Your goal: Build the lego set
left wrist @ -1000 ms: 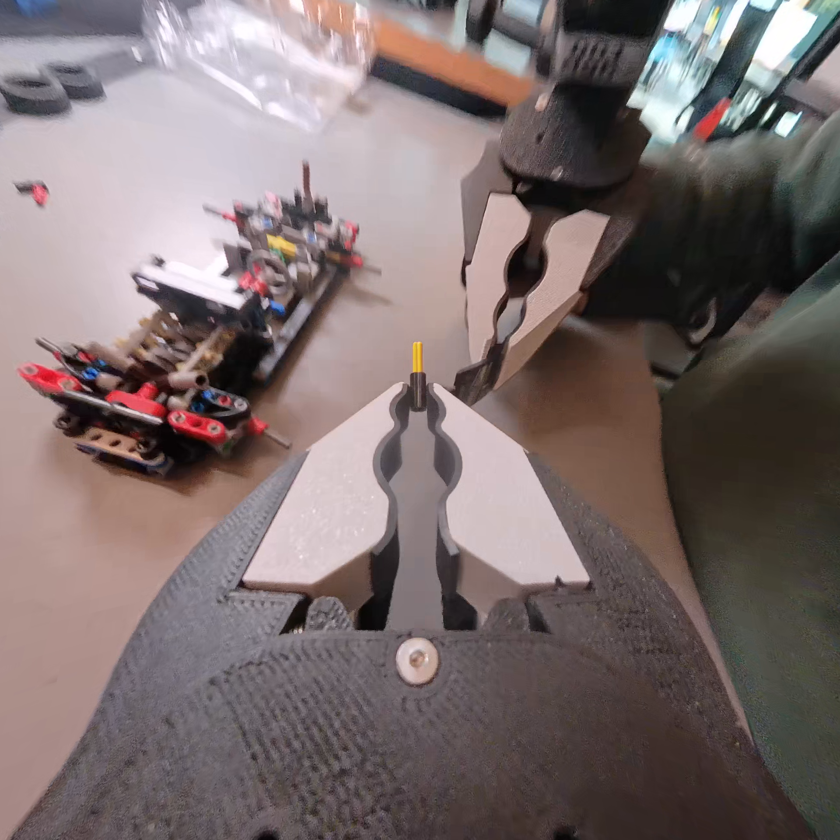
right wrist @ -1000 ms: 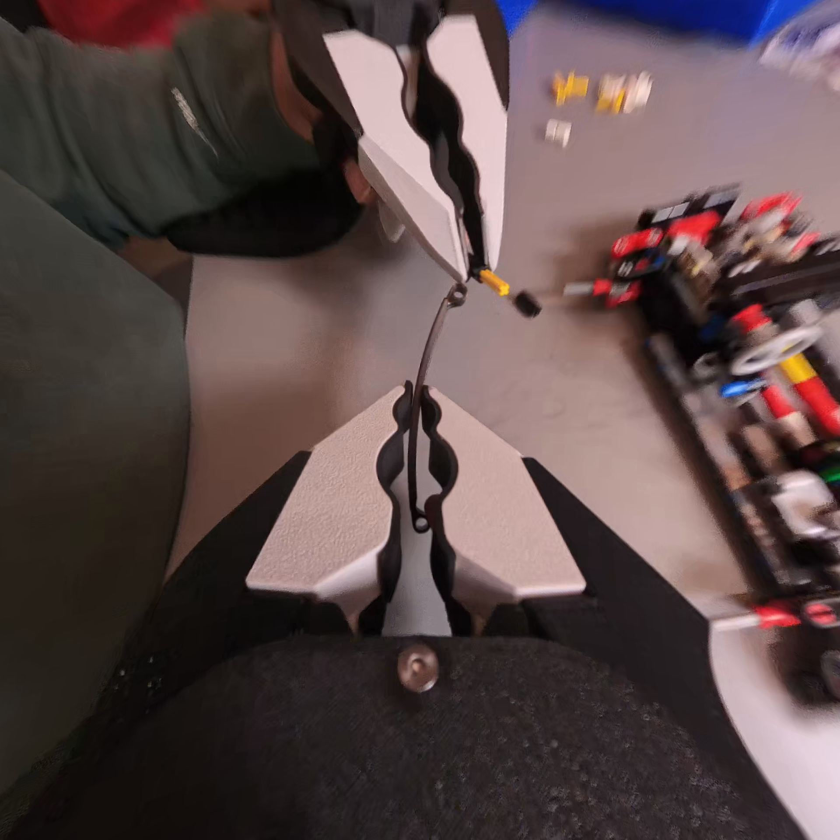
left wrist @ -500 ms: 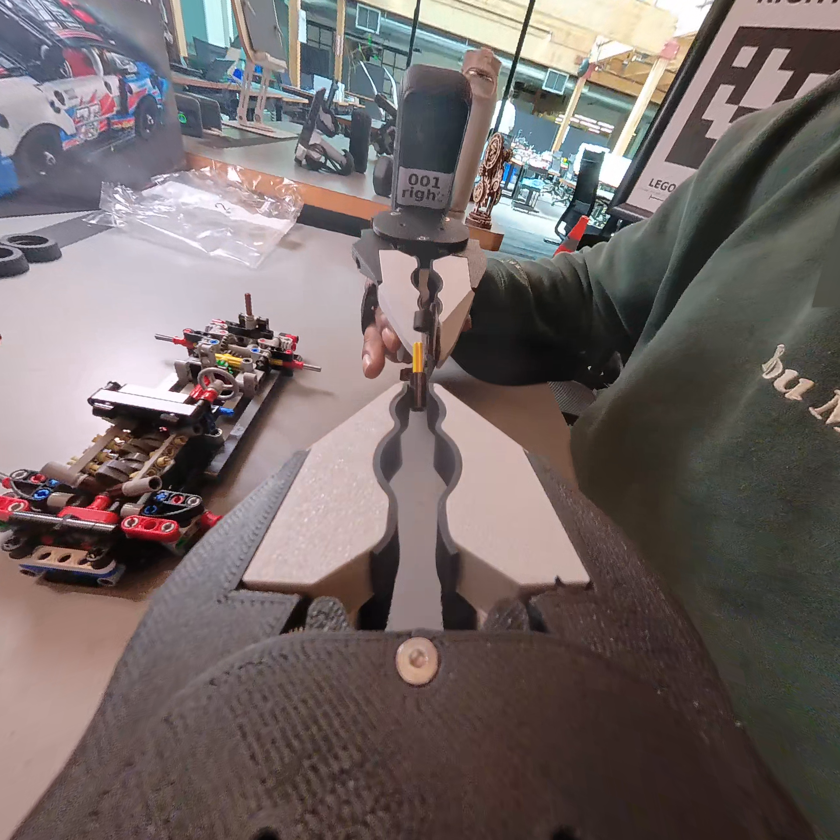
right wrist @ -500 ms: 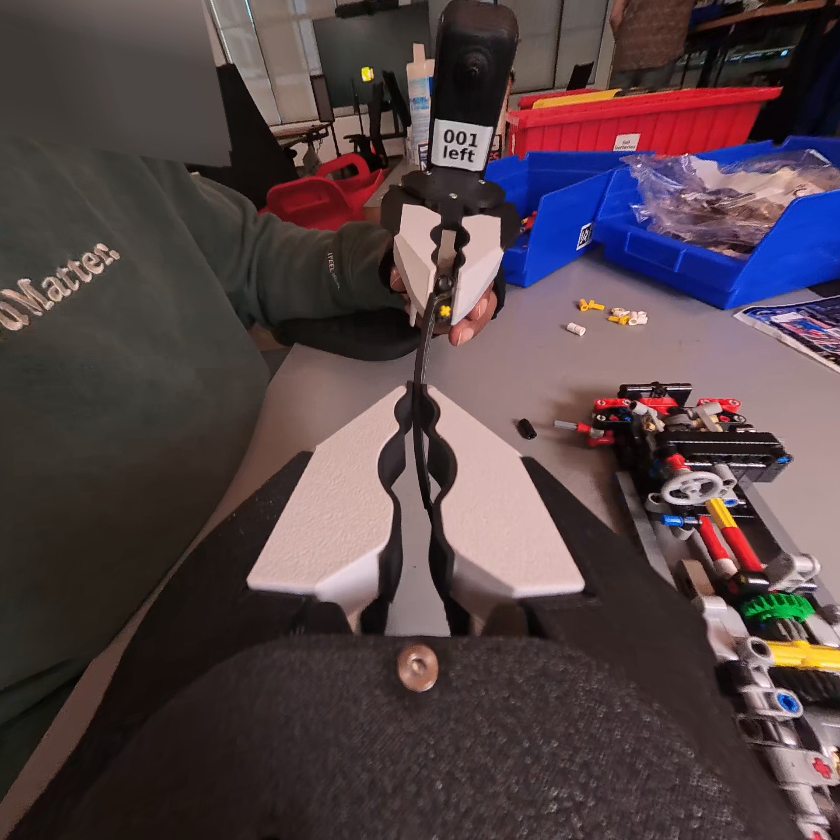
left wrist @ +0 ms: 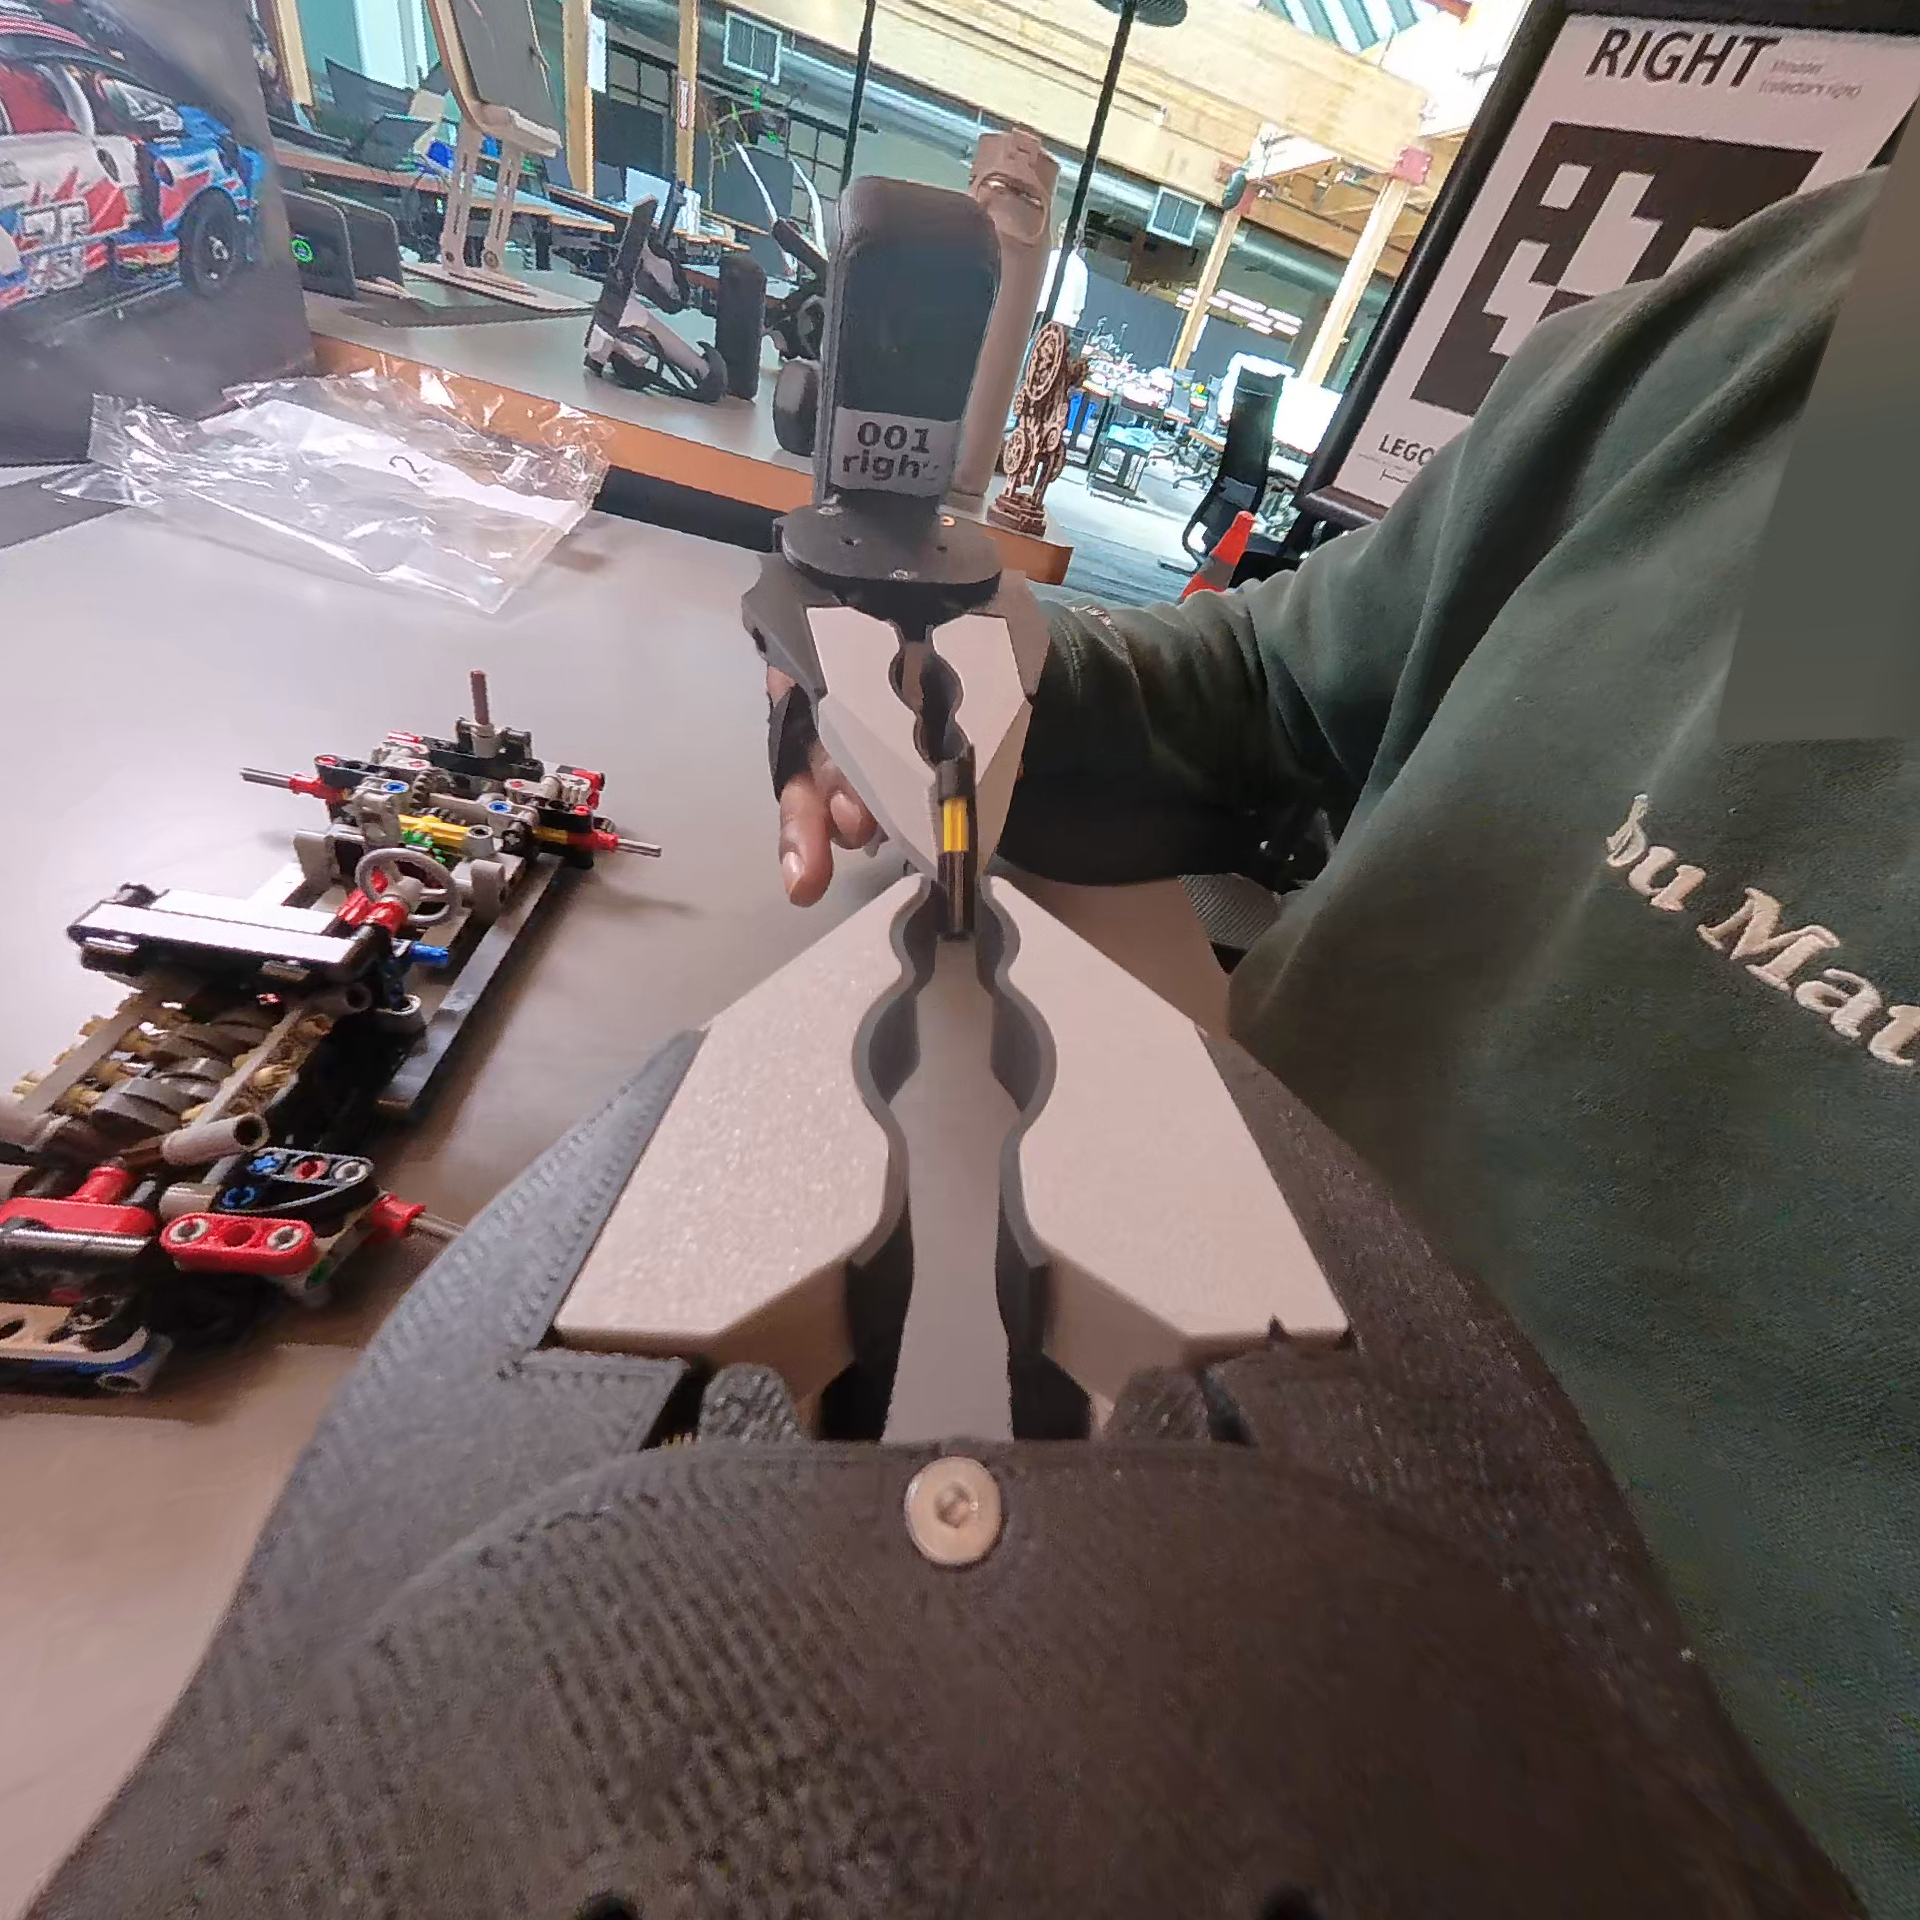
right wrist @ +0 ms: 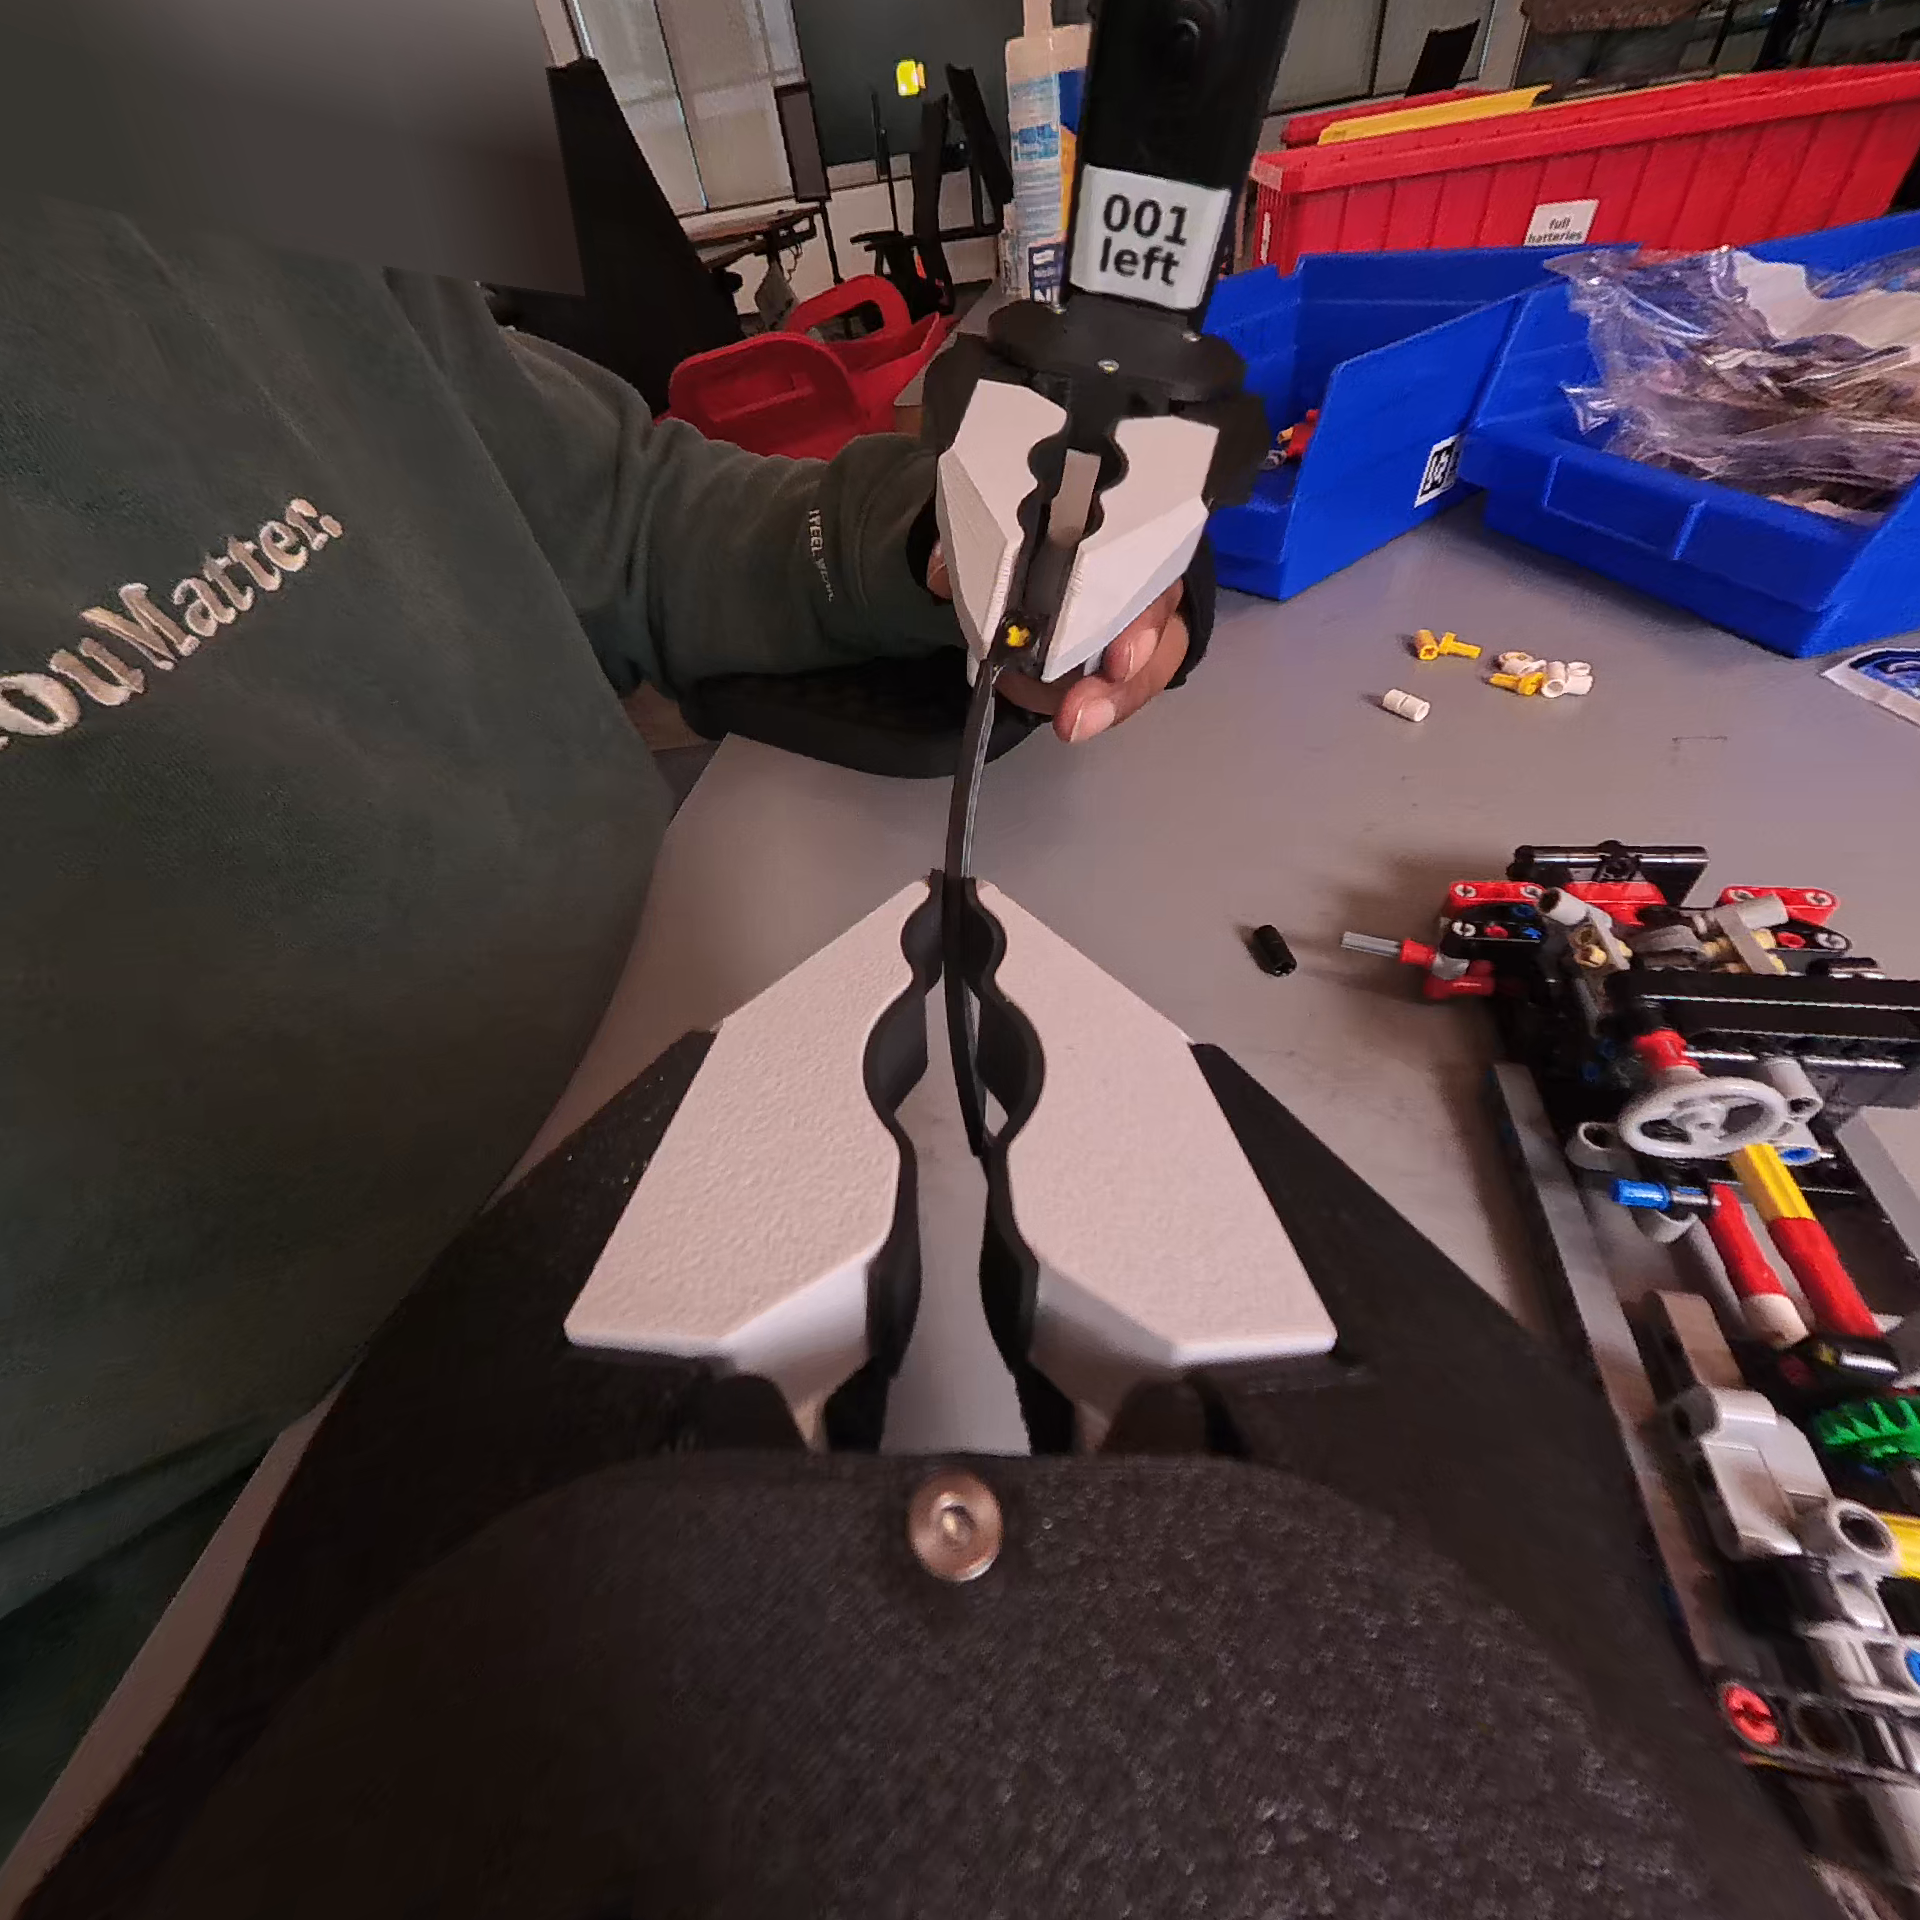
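Grey bench. Blue bins, red crate beyond. Yellow axle on a black piece. Thin black rod. Car chassis black, red, grey, with yellow and blue bits. Green sleeve.

Blue bins on grey table, red crate behind, clear plastic bag (empty), white bottle
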A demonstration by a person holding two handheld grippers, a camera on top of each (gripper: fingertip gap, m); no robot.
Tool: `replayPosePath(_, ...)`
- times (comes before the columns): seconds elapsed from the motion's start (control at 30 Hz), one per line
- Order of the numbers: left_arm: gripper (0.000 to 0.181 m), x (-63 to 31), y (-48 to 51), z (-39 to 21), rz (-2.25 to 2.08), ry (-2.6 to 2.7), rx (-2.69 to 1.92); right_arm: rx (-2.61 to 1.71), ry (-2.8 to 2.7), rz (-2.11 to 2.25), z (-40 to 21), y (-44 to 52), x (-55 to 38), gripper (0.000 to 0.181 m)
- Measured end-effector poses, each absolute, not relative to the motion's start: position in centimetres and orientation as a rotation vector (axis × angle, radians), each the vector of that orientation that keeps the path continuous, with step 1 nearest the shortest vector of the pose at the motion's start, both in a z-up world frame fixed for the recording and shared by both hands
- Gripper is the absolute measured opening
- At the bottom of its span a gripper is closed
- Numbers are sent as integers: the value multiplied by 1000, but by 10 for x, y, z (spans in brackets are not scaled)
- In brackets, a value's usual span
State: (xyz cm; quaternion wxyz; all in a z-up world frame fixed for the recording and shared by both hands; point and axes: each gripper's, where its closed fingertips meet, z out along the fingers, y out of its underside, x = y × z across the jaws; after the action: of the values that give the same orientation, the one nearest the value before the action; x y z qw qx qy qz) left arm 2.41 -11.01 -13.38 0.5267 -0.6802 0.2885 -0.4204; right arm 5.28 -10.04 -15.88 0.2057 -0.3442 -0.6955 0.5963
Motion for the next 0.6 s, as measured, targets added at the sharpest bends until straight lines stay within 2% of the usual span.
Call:
replayPosePath(0.43, 4, 37, -114, -142, -1205, 646, -1663, -998, -2111, 1555, -183, -115, 55, 0)
replayPosePath(0.6, 5, 34, -108, -134, -1240, 561, -1619, -1024, -2029, 1648, -177, -114, 50, 0)
